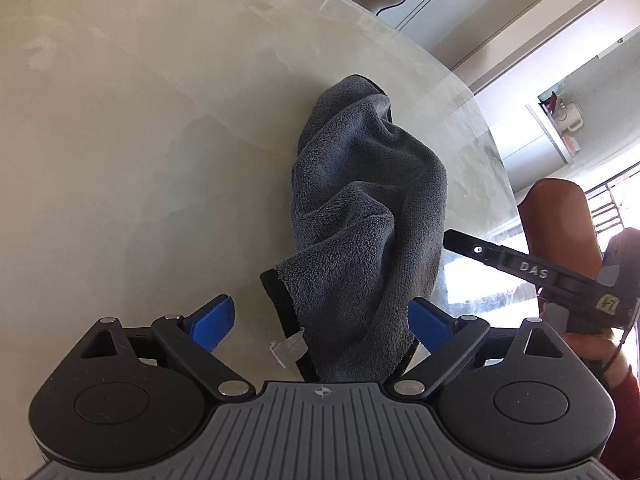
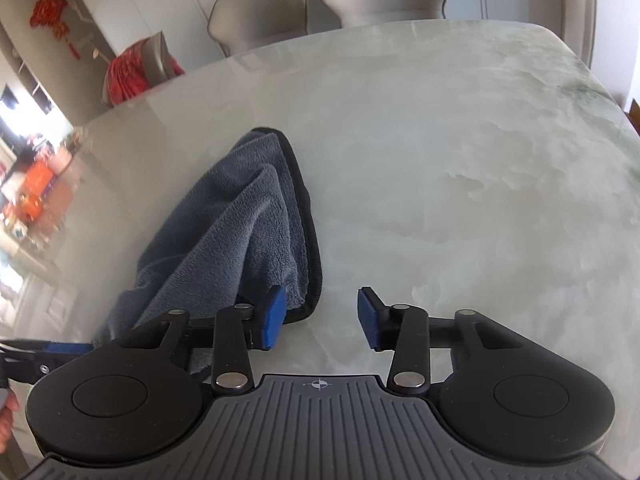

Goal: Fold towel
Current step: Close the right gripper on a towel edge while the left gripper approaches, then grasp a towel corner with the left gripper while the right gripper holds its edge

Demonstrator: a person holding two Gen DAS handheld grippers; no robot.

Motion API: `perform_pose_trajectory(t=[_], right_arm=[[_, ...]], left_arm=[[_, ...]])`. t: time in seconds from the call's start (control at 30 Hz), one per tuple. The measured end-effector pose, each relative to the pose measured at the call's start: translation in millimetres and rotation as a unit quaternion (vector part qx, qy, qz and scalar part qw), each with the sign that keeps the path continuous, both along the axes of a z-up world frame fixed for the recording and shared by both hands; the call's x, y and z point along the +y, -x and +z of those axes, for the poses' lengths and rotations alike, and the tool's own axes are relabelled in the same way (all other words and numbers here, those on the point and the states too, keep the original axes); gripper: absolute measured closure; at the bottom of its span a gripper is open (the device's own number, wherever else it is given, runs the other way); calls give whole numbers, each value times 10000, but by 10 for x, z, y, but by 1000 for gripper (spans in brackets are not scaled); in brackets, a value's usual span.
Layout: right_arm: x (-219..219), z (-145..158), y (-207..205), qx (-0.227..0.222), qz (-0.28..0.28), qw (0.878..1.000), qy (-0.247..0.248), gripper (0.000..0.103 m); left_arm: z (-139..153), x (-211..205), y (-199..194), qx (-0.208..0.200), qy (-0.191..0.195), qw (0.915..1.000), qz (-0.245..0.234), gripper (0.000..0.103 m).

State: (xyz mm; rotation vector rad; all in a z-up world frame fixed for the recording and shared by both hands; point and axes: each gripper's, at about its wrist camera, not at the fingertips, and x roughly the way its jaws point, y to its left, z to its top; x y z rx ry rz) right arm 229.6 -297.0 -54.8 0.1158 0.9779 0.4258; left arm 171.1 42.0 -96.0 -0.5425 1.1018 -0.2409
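A rumpled grey towel (image 1: 360, 208) with black edging lies bunched in a long ridge on the pale marble bench (image 1: 140, 140), nearer the bench's right edge, with wide bare stone to its left and beyond it toward the far edge where the chairs (image 2: 328, 4) stand. The left hand-held gripper (image 1: 324, 316) has its blue pads spread wide on either side of the towel's near end, not pressing it. The right hand-held gripper (image 2: 322, 316) is partly apart over bare bench, its left pad just beside the towel's black-edged near corner, with nothing between the pads and open stone stretching to the right.
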Motion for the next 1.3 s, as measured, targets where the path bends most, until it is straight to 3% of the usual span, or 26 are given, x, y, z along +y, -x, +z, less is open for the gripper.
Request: perform_pose_trajectory(t=[0.4, 0.47, 0.6, 0.73, 0.83, 1.03, 1.17, 1.3], right_arm=[[67, -61, -93, 40, 305, 9994, -133, 63], [100, -66, -73, 11, 413, 9990, -182, 63], [178, -75, -55, -83, 551, 9981, -263, 64], [211, -76, -33, -106, 722, 9956, -589, 83], [189, -20, -44, -123, 630, 9927, -1018, 90], [-23, 274, -56, -334, 333, 9786, -2005, 96], [-102, 484, -44, -590, 365, 9765, -2042, 96], [-83, 418, -49, -465, 311, 9920, -1132, 91]], left_arm=[[-4, -125, -9, 38, 335, 9988, -351, 15], [-10, -126, 0, 49, 399, 9984, -391, 20], [-31, -133, -5, 110, 453, 9978, -468, 46], [19, -165, -1, -53, 370, 9974, -616, 70], [72, -161, -1, -237, 377, 9970, -626, 90], [236, -49, -3, -661, 278, 9964, -454, 98], [401, 51, -16, -957, 108, 9947, -370, 99], [394, 135, -21, -916, -91, 9952, -330, 99]])
